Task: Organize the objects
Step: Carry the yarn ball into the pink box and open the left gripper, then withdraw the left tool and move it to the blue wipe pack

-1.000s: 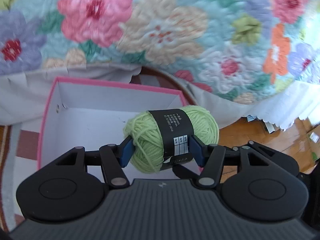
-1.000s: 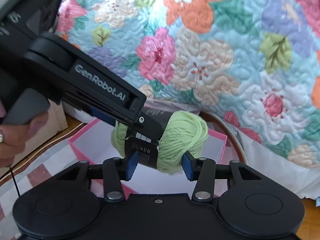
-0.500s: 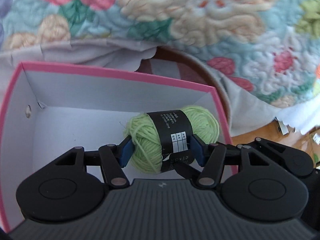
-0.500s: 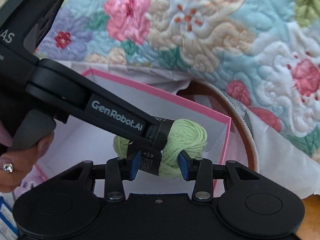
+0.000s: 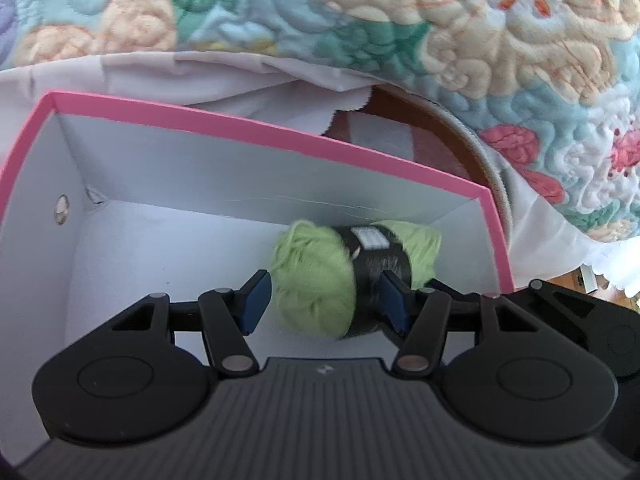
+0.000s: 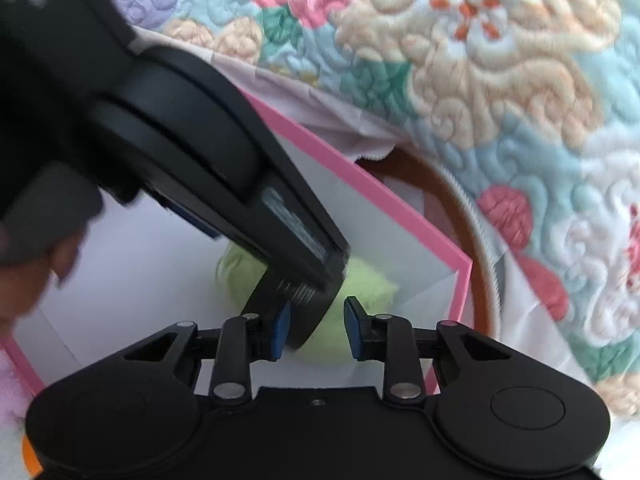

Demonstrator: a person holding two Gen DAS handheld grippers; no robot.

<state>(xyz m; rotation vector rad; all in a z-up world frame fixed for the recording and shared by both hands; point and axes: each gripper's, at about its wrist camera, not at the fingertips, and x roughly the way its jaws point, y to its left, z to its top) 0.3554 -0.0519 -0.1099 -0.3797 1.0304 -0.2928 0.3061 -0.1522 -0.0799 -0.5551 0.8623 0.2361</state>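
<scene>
A light green yarn ball [image 5: 320, 276] with a black paper band lies blurred inside the pink-rimmed white box [image 5: 256, 128], near its far right corner. My left gripper [image 5: 326, 300] is open, its blue pads on either side of the ball with a gap at the left pad. In the right wrist view the yarn ball [image 6: 372, 284] shows pale green beyond my right gripper [image 6: 316, 326], which is open. The left gripper's black body [image 6: 208, 152] crosses that view and reaches between the right fingers. The box rim [image 6: 400, 208] shows behind.
A quilted floral bedspread [image 5: 440, 40] with a grey sheet edge hangs just behind the box. A brown round wooden edge [image 5: 452, 136] shows behind the box's far right corner. Wooden floor [image 5: 592, 276] is at the right.
Both grippers lowered into the box and opened. The yarn ball was let go by both and has dropped and rolled, its band now tilted.
</scene>
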